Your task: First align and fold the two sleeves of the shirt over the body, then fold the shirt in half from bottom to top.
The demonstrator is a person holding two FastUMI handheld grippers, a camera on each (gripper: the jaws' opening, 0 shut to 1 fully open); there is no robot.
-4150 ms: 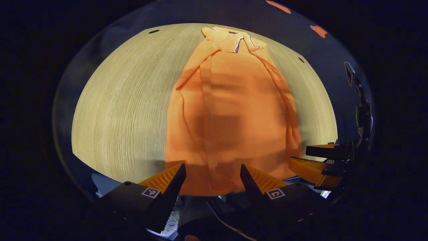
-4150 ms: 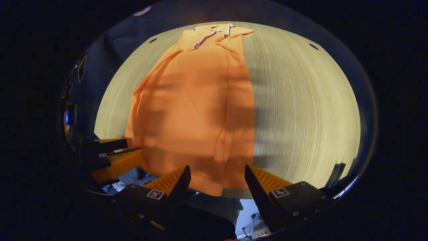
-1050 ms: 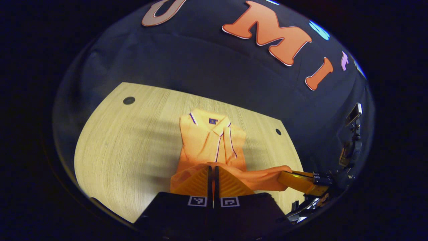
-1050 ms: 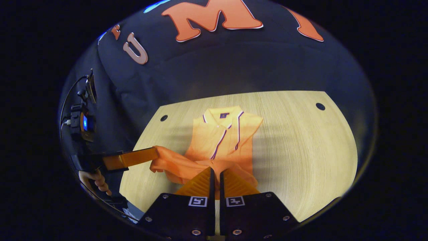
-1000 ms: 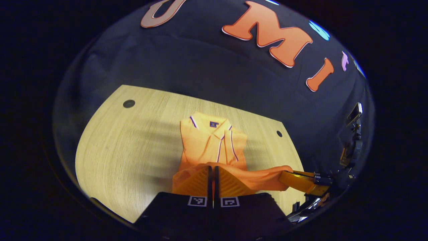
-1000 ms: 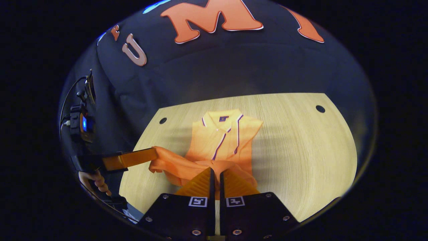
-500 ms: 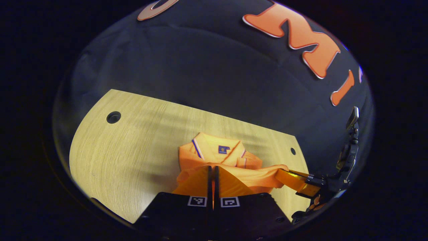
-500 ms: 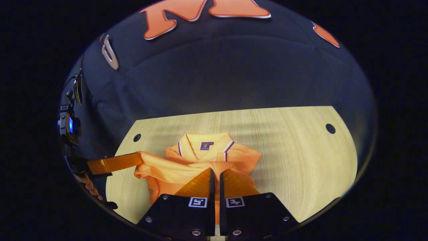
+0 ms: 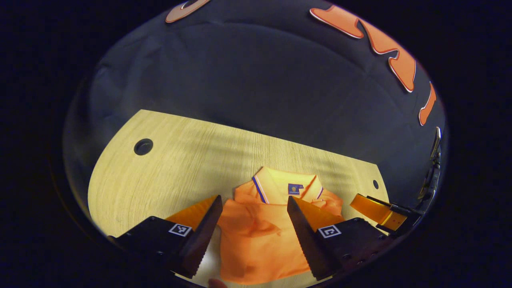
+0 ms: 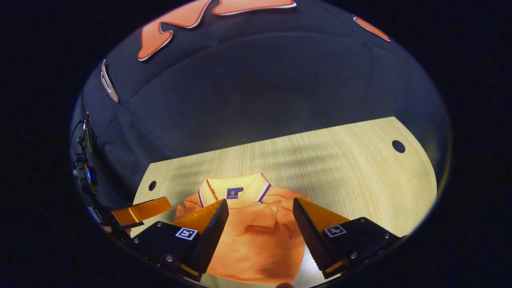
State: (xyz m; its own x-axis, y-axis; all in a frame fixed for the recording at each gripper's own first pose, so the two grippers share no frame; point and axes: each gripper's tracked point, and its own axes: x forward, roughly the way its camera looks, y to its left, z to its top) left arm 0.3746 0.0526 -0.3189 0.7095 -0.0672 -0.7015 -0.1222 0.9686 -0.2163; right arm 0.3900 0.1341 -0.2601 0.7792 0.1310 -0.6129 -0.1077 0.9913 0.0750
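The orange polo shirt lies folded on the wooden table, its lower half laid over the upper half and its striped collar showing past the fold. My left gripper hovers open just above the folded cloth, with nothing between its fingers. In the right gripper view the same shirt and collar sit under my right gripper, which is open too and holds nothing. One finger of the right gripper shows to the shirt's right. One finger of the left gripper shows to its left.
The table has round cable holes near its far corners. Behind its far edge hangs the booth's black cloth wall. A stand with a device is at the left side. Bare tabletop spreads right of the shirt.
Both grippers, shut on the shirt's bottom hem half a second ago, have opened and let it go. The hem now rests just below the collar, and both grippers are lower.
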